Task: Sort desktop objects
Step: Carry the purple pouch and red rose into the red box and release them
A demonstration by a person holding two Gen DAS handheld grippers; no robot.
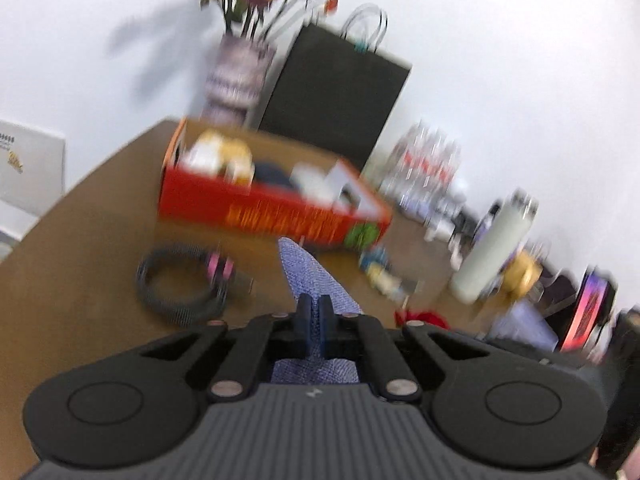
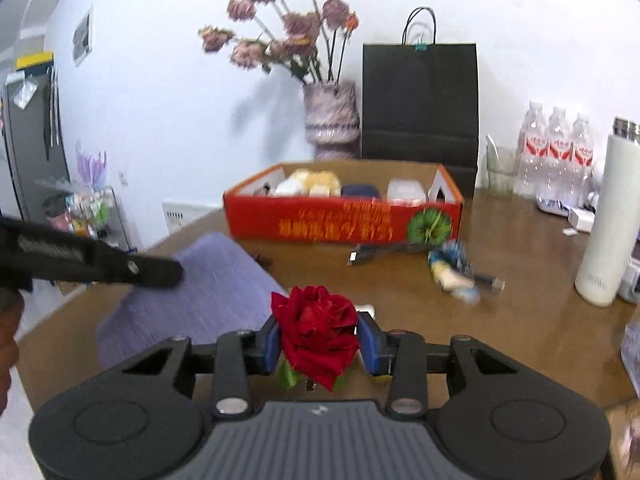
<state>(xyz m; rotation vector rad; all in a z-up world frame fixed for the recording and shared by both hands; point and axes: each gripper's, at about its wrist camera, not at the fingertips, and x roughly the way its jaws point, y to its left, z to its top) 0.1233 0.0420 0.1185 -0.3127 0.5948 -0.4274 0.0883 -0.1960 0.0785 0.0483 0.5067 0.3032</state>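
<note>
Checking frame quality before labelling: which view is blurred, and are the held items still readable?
Left wrist view: heavy motion smear and tilt, though the purple cloth in the left gripper is readable. Right wrist view: sharper; red rose in the right gripper is crisp, fisheye edges bend.

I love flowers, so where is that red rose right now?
The red rose sits between the fingers of the right gripper, above the wooden table, with a purple cloth to its left and the red box beyond.
</note>
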